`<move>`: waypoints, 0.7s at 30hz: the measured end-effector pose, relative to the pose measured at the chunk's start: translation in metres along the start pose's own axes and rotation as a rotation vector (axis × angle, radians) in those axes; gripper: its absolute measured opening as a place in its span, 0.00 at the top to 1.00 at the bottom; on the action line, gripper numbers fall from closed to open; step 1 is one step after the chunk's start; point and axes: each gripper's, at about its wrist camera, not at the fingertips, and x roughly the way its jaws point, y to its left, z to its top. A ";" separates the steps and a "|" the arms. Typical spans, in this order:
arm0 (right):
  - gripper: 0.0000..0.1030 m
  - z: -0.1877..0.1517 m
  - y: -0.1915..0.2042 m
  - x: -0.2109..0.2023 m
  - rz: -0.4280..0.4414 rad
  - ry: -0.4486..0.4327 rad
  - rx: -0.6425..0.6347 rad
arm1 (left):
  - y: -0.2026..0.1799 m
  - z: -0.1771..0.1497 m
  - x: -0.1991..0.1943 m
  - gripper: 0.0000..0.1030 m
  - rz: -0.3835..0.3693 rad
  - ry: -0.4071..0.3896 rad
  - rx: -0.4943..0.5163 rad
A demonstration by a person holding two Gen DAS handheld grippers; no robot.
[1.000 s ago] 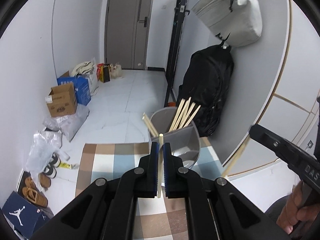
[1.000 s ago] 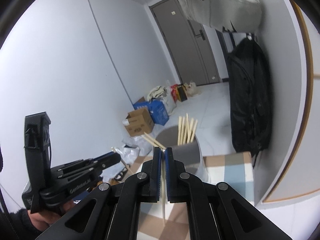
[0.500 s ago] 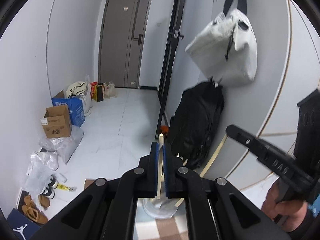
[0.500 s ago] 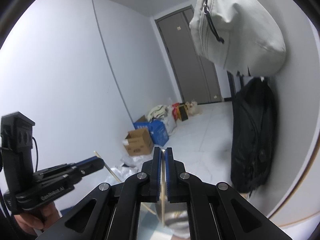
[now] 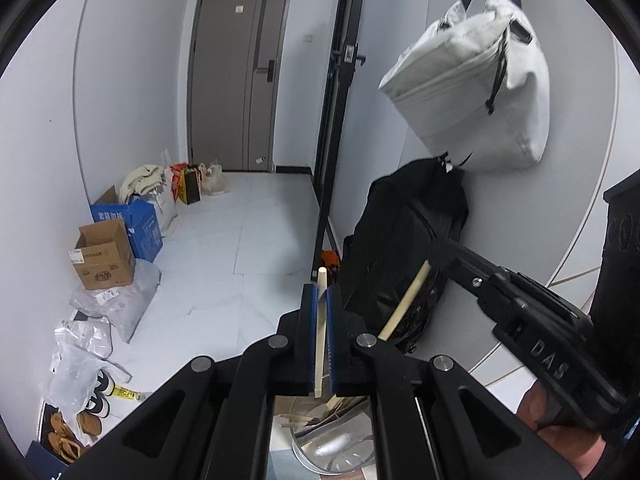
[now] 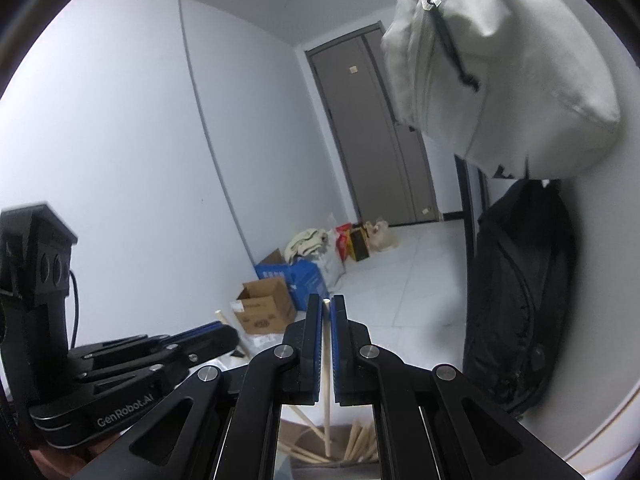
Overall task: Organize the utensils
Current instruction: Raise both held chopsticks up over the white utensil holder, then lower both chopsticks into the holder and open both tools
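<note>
A white bag (image 5: 472,92) and black backpack (image 5: 400,248) hung on the wall; boxes (image 5: 104,256) lined the floor. The left gripper (image 5: 320,300) pinched a chopstick (image 5: 320,344) upright, and the right gripper (image 6: 327,312) pinched another stick (image 6: 327,400). Both hung over the holder (image 5: 336,452), mostly hidden behind the gripper frames, with more chopsticks (image 6: 360,444) inside.
</note>
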 end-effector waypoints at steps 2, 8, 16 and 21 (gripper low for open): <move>0.97 -0.007 0.001 0.008 -0.001 0.005 -0.018 | 0.004 -0.003 0.008 0.99 -0.012 0.014 -0.002; 0.97 -0.024 -0.003 0.031 0.008 0.054 -0.013 | 0.008 -0.007 0.024 0.99 -0.050 0.067 -0.005; 0.93 -0.046 -0.016 0.043 0.025 0.135 0.029 | 0.009 -0.015 0.039 0.99 -0.159 0.131 0.022; 0.88 -0.059 -0.033 0.030 0.010 0.155 0.098 | 0.015 -0.021 0.046 0.92 -0.160 0.196 0.007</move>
